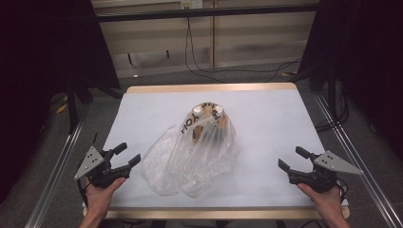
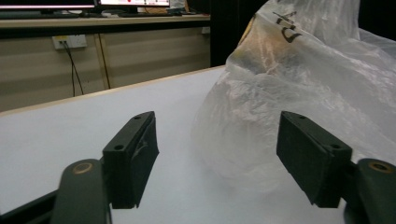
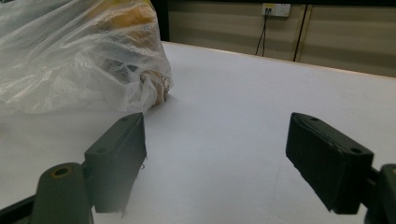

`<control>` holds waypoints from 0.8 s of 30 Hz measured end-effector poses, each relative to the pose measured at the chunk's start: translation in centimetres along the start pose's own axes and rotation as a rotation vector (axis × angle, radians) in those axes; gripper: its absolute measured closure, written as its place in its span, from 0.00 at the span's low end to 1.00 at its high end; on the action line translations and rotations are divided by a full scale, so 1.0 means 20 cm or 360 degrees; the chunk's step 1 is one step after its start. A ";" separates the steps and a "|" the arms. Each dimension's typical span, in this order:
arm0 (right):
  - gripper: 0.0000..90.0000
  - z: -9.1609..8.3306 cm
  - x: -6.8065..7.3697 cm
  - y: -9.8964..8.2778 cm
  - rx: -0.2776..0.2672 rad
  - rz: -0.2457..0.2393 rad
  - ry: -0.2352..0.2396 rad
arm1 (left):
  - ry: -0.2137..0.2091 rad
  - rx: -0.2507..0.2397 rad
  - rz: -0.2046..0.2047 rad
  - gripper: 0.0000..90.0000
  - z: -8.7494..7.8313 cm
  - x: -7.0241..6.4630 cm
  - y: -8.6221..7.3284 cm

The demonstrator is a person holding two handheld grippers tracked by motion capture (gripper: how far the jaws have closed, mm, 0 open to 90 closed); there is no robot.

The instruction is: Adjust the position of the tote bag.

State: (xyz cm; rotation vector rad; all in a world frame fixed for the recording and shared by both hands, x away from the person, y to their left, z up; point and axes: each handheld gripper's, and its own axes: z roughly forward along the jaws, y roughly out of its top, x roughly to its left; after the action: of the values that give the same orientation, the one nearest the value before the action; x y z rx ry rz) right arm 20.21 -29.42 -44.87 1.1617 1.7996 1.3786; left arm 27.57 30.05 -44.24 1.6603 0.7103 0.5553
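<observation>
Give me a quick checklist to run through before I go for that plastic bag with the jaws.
1. Left gripper open, nothing between its jaws: ok.
2. Right gripper open, nothing held: ok.
3. Plastic bag lies between both grippers, touched by neither: ok.
4. Left gripper aimed at the bag's near edge: ok.
5. Right gripper aimed at the bag: not ok, bag sits off to one side in the right gripper view.
6. What is inside the bag: cannot tell, something brown with lettering.
</observation>
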 end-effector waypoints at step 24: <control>0.47 0.13 0.18 0.10 0.0103 -0.0059 0.0336 | -0.0156 0.0078 0.0000 0.57 -0.04 -0.10 0.10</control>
State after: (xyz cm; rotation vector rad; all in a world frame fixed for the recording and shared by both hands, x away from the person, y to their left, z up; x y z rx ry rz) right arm 21.34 -24.92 -43.55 1.0415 2.0151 1.4776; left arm 25.80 28.92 -42.00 1.7207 0.6567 0.4561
